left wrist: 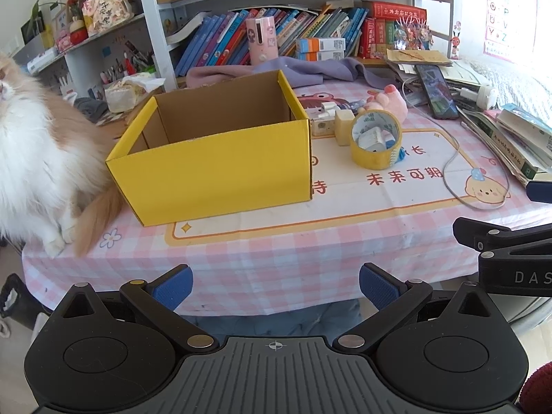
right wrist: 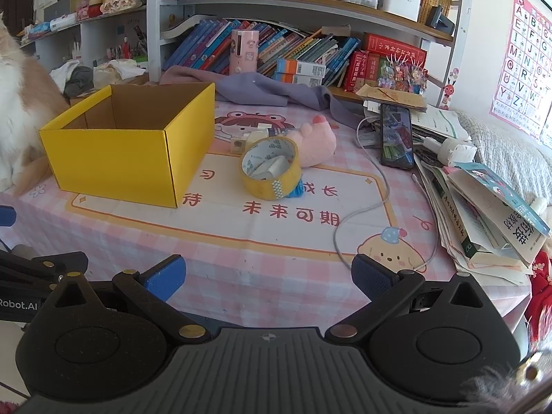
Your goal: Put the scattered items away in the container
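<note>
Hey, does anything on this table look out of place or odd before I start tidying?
Yes: a fluffy cat sits on the table's left corner, pressed against the yellow box. Also, the tape roll stands tilted on edge, propped on small items.

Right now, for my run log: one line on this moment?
stage: start | left gripper: open | right gripper: open | yellow cardboard box: looks empty | yellow tape roll: on table

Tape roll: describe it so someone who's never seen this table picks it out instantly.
Find the open yellow cardboard box on the pink checked tablecloth. Just right of it, in front of the pink plush toy, the tape roll stands tilted on its edge. It is the only ring-shaped item there: yellowish translucent tape on a white printed core, with small white items showing through its hole.
</note>
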`<state>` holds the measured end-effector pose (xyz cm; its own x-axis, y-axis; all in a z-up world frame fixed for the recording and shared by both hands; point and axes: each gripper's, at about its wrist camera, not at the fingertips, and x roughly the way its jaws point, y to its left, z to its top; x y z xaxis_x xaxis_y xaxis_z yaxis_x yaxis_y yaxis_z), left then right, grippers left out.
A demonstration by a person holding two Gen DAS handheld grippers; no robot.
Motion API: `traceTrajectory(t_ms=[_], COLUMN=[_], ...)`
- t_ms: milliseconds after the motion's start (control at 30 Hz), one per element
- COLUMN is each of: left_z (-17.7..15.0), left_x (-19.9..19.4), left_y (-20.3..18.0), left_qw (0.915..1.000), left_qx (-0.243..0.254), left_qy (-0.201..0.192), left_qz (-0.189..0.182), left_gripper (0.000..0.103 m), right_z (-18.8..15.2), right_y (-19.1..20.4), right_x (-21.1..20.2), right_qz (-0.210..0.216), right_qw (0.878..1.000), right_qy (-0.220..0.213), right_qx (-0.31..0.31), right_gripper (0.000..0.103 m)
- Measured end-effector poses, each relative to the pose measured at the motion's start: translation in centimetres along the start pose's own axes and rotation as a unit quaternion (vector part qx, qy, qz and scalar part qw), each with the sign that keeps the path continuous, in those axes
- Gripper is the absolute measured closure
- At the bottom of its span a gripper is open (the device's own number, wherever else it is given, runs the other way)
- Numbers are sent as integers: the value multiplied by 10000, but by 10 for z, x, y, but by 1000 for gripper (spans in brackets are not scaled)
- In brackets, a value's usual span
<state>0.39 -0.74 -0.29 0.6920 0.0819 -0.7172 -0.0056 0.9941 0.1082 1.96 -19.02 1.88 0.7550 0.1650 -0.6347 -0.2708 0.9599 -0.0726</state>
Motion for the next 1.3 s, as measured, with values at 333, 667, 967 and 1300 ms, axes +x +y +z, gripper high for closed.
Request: traceTrajectory(t_ms=[333,667,967,1300], left_z=[0,2,4,8], left_x=[1,2,4,9], left_y=[0,1,0,9], left_qw=[10000,10000,10000,9999], left_qx=[5,19,22,-38], left_qy=[5,-2,-33,-75], left_qz=[-20,-47,-21,56], left_gripper=[0,0,0,0], right_z=[0,1,2,11], right_y=[0,0,1,8], right_x=[2,3,4,15], right_qz=[13,17,22,97], right_qw=[10000,10000,10000,9999], right_qy=[25,18,11,9], right_qx=[-8,-26,-26,-133], right_gripper=[0,0,0,0])
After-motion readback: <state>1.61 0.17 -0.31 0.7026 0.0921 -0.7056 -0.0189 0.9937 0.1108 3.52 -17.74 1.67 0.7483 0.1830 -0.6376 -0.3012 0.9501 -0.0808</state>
